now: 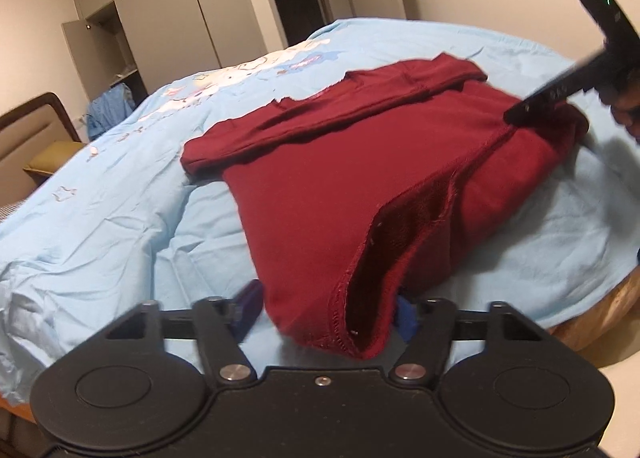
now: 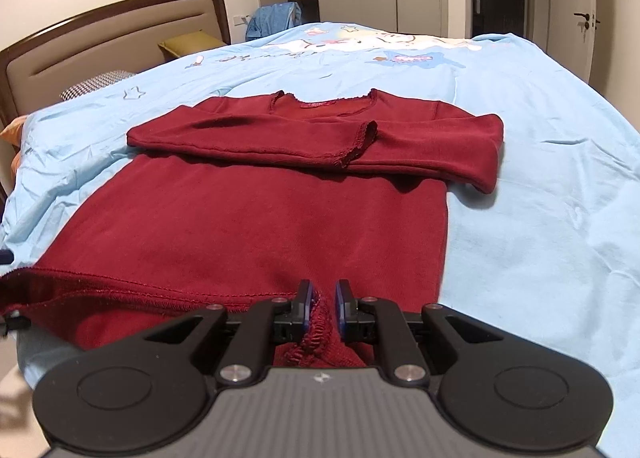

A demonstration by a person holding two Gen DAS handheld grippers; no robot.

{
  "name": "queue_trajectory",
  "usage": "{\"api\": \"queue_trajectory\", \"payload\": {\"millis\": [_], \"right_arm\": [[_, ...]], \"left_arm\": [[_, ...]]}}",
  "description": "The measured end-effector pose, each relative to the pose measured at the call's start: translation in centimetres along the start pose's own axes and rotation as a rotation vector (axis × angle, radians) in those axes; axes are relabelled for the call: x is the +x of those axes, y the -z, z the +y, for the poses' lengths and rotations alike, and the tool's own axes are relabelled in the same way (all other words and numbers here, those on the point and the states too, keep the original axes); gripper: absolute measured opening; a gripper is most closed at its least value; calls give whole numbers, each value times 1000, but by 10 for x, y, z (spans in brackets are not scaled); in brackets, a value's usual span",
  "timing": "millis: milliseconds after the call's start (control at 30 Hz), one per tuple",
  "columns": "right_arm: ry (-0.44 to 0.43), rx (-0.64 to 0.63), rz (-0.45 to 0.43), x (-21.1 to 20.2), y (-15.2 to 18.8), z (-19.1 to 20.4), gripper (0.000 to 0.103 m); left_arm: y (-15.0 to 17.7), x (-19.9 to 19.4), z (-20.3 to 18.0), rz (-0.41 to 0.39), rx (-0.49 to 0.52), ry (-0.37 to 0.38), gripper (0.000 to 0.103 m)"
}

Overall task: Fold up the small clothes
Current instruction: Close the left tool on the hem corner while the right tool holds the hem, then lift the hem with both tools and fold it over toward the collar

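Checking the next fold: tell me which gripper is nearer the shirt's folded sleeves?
Neither clearly: right gripper and left gripper both grip the red shirt's bottom hem, far from the sleeves.

Maroon shirt (image 1: 340, 178) on blue bedsheet (image 1: 120, 218)

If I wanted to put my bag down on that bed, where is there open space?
In the right wrist view, bare blue bedspread lies right of the red shirt, and more beyond its collar toward the cartoon print. The near edge is crowded: both hand-held grippers, right and left, are at the shirt's hem.
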State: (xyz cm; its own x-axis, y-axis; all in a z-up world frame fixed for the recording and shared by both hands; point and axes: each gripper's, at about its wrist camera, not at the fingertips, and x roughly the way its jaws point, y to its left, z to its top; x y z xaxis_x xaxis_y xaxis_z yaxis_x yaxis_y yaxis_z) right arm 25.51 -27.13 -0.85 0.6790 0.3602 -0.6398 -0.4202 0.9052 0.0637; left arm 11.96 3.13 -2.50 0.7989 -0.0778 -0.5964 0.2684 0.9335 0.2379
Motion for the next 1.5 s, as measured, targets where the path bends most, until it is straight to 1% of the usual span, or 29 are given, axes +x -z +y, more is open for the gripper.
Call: {"api": "queue_trajectory", "payload": {"millis": [33, 100, 200, 233, 333, 367, 400, 433, 500, 567, 667, 733, 767, 800, 833, 867, 900, 933, 967, 1000, 1100, 1233, 1367, 1500], "right_arm": [[-1, 1, 1, 0, 0, -1, 14], [-8, 10, -2, 0, 1, -2, 14], [-29, 33, -20, -2, 3, -7, 14], [-39, 43, -27, -3, 3, -9, 16], [-78, 88, -51, -12, 7, -20, 39], [-95, 104, -63, -16, 9, -23, 51], [-112, 118, -76, -20, 11, -27, 60], [-128, 127, -88, -25, 13, -30, 63], [-154, 129, -113, -36, 17, -33, 77], [-160, 106, -133, -45, 21, -32, 84], [-121, 26, -125, -50, 26, -23, 85], [-91, -42, -120, -49, 29, -14, 83], [-73, -77, -121, -49, 31, -9, 77], [-55, -115, -124, -49, 32, -3, 67], [-38, -146, -123, -48, 34, 1, 60], [-23, -170, -120, -47, 36, 5, 44], [-11, -186, -121, -47, 37, 8, 29], [-1, -193, -124, -47, 38, 10, 24], [9, -192, -133, -49, 38, 11, 13], [15, -184, -150, -52, 39, 11, 10], [34, -140, -220, -69, 36, 6, 7], [42, -65, -338, -103, 31, -3, 6], [43, -19, -455, -137, 28, -5, 6], [38, 10, -545, -165, 29, -1, 6]], "left_arm": [[-1, 1, 3, -3, -16, 18, 42], [-4, 4, 9, -3, -57, 47, 31], [-11, 11, 17, 5, -109, 69, 20], [-13, 13, 20, 5, -125, 73, 18], [-21, 21, 24, 5, -152, 77, 14], [-24, 23, 25, 8, -156, 76, 14], [-26, 26, 27, 13, -162, 76, 13], [-28, 29, 27, 17, -168, 76, 13], [-32, 34, 29, 28, -185, 78, 12], [-35, 38, 31, 37, -203, 77, 12], [-38, 40, 34, 44, -229, 71, 10], [-39, 39, 34, 41, -239, 64, 9], [-39, 37, 34, 35, -243, 60, 9], [-40, 34, 34, 26, -245, 56, 8], [-40, 32, 34, 17, -246, 51, 8], [-40, 28, 33, 4, -248, 44, 7], [-41, 23, 33, -10, -251, 37, 7], [-41, 19, 33, -26, -254, 32, 7], [-42, 14, 33, -42, -257, 27, 7], [-43, 8, 33, -60, -262, 19, 6], [-46, -12, 35, -126, -291, -5, 6], [-53, -44, 37, -238, -335, -24, 5], [-60, -74, 32, -345, -330, -53, 5], [-66, -101, 28, -438, -344, -75, 5]]}}
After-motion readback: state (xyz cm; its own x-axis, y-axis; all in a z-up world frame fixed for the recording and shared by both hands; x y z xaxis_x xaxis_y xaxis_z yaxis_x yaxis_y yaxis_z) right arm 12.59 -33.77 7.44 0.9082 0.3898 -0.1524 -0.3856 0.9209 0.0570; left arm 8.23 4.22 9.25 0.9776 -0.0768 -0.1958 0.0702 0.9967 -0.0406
